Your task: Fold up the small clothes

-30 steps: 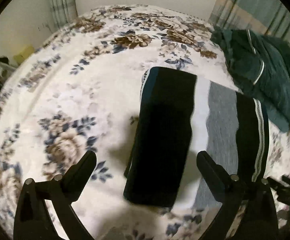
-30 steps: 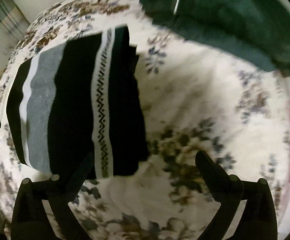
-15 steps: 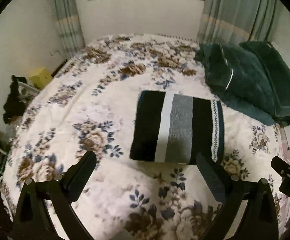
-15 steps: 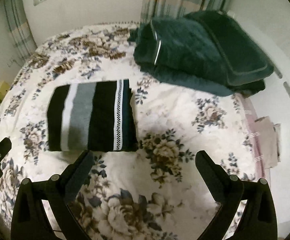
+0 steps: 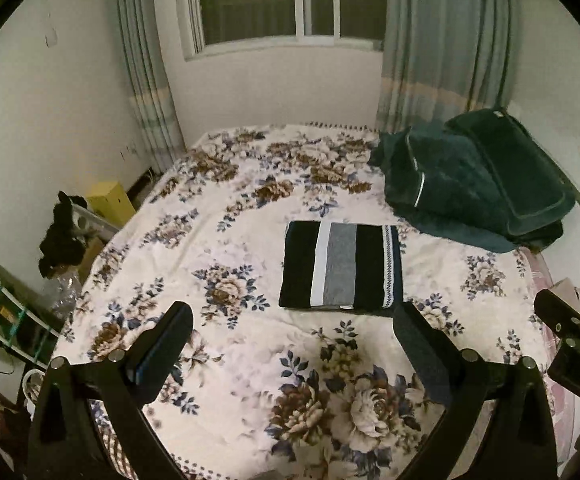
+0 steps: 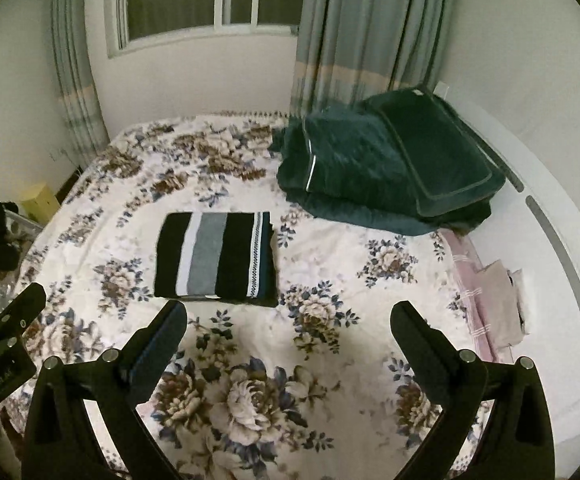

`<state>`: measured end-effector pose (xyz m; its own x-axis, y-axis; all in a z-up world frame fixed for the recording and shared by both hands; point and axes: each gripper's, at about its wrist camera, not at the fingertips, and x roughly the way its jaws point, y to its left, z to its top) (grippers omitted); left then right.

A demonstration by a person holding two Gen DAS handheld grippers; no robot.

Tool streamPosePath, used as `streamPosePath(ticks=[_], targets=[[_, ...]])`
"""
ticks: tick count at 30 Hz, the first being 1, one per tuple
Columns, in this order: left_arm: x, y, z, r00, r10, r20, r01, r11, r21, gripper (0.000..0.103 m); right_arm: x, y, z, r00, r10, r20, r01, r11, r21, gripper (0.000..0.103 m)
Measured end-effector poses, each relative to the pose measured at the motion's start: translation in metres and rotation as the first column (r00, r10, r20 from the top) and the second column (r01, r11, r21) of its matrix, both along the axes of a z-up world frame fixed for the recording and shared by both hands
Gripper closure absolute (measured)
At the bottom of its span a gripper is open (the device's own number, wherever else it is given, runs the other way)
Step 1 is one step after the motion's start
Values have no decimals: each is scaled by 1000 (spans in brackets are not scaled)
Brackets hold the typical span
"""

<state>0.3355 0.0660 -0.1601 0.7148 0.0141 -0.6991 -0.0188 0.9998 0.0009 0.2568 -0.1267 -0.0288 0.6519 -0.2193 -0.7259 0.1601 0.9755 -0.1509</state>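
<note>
Left wrist view shows the left gripper (image 5: 290,336) with its jaws spread wide, holding nothing and touching nothing; both black fingers hang above the floral bedspread (image 5: 218,364) near the foot of the bed. Between and beyond the fingertips lies the folded garment (image 5: 341,269), a flat rectangle in black, white and grey stripes with a zigzag-patterned band along its right side. It rests on the bedspread around the middle of the bed, apart from both grippers. At the right edge of this view part of the right gripper's black body appears.

Right wrist view shows the right gripper (image 6: 288,322) with jaws likewise spread wide and empty, held over the bedspread (image 6: 329,360). The folded garment (image 6: 216,258) sits ahead and to the left of its left finger, not touching it. Part of the left gripper's body shows at the left edge.

Farther out, a dark green blanket pile (image 5: 469,184) lies at the far right corner of the bed, well apart from the garment. Behind the bed stand a window (image 5: 293,0) and pale striped curtains (image 5: 429,60). A yellow box (image 5: 110,200) and dark clutter sit on the floor left of the bed.
</note>
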Motion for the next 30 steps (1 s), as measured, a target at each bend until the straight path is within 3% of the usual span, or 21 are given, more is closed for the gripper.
streamPosePath(ticks=[7, 15, 21, 30], targets=[[-49, 0, 39, 998, -1, 68, 1, 1000, -1, 1, -69, 1, 54, 997, 8, 71, -9, 1000, 7, 0], [-85, -2, 67, 994, 11, 111, -9, 1000, -14, 1, -117, -5, 102, 990, 23, 140, -23, 1000, -5, 0], [-101, -4, 78, 990, 26, 140, -24, 1000, -19, 1, -134, -9, 122, 985, 56, 164, -57, 998, 1, 0], [-111, -7, 83, 989, 11, 147, -8, 1000, -27, 1, -141, -9, 129, 981, 83, 175, -84, 996, -2, 0]])
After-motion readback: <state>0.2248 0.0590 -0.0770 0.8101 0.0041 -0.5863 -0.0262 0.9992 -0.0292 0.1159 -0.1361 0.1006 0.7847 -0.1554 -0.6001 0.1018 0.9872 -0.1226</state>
